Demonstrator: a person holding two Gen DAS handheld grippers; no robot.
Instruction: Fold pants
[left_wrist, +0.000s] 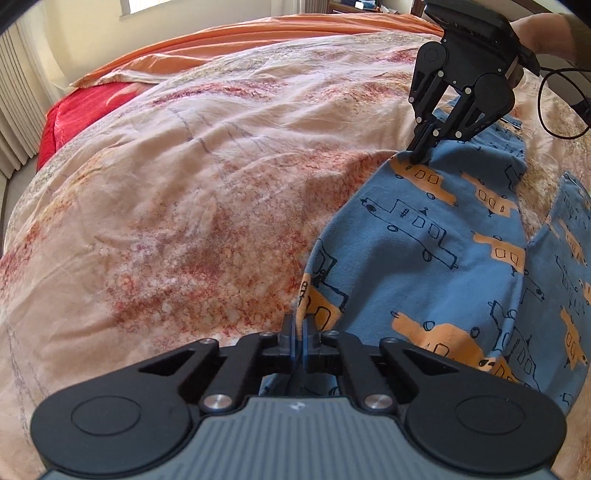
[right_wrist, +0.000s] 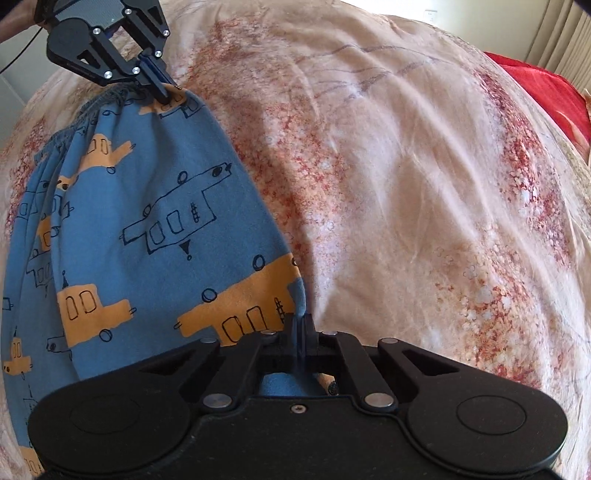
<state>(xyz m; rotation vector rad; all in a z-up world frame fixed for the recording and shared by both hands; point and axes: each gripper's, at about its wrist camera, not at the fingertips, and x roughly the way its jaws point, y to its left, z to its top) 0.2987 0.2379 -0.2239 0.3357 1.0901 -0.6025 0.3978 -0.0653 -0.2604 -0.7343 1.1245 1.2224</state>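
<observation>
Blue pants (left_wrist: 424, 240) printed with orange vehicles lie on the bed at the right of the left wrist view. My left gripper (left_wrist: 299, 326) is shut on their near left edge, with cloth pinched between the pads. At the far end of the same leg my right gripper (left_wrist: 417, 157) points down, shut on the cloth's corner. From the right wrist, the pants (right_wrist: 147, 221) fill the left side, and my right gripper (right_wrist: 301, 321) is clamped on their right edge. Up at the gathered waistband (right_wrist: 74, 125), my left gripper (right_wrist: 164, 98) grips the corner.
The pants rest on a cream duvet (left_wrist: 184, 192) with red-orange blotches. An orange sheet (left_wrist: 258, 40) and a red blanket (left_wrist: 81, 110) lie beyond it, with blinds (left_wrist: 14, 110) at the left. A hand (left_wrist: 535, 33) and a black cable (left_wrist: 546, 110) show at the top right.
</observation>
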